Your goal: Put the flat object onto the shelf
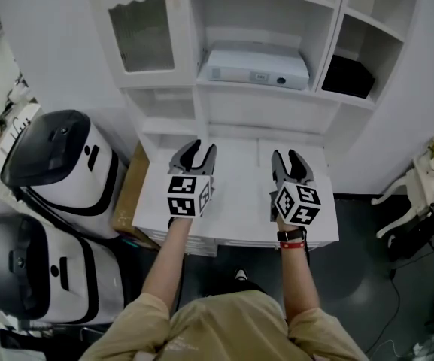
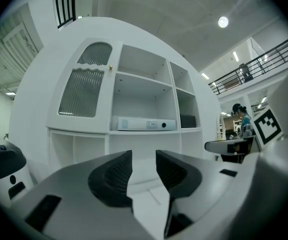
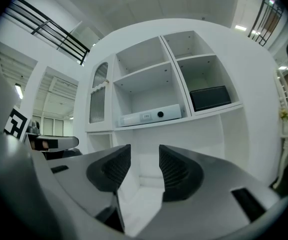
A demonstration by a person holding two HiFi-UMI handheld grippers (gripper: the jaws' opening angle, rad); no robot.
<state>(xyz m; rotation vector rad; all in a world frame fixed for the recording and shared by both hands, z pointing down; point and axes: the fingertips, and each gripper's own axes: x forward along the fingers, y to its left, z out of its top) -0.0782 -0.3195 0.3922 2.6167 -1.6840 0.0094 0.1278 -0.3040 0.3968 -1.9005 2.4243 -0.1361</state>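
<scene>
Hovering side by side over the white counter (image 1: 239, 190), the left gripper (image 1: 194, 150) and the right gripper (image 1: 290, 159) both point level at the white shelf unit (image 1: 199, 96). Each gripper's own view shows its jaws released, standing a narrow gap apart with nothing between them but the bare counter beyond. The flat object (image 1: 256, 68), a pale slim box, lies on the middle shelf of the centre compartment, well apart from both grippers. A black box (image 1: 348, 75) sits in the compartment to its right, and a ribbed glass door (image 1: 141, 32) closes the one to its left. Two white-and-black machines (image 1: 55, 160) stand on the floor left of the counter, with a cardboard box (image 1: 130, 190) between them and it.
</scene>
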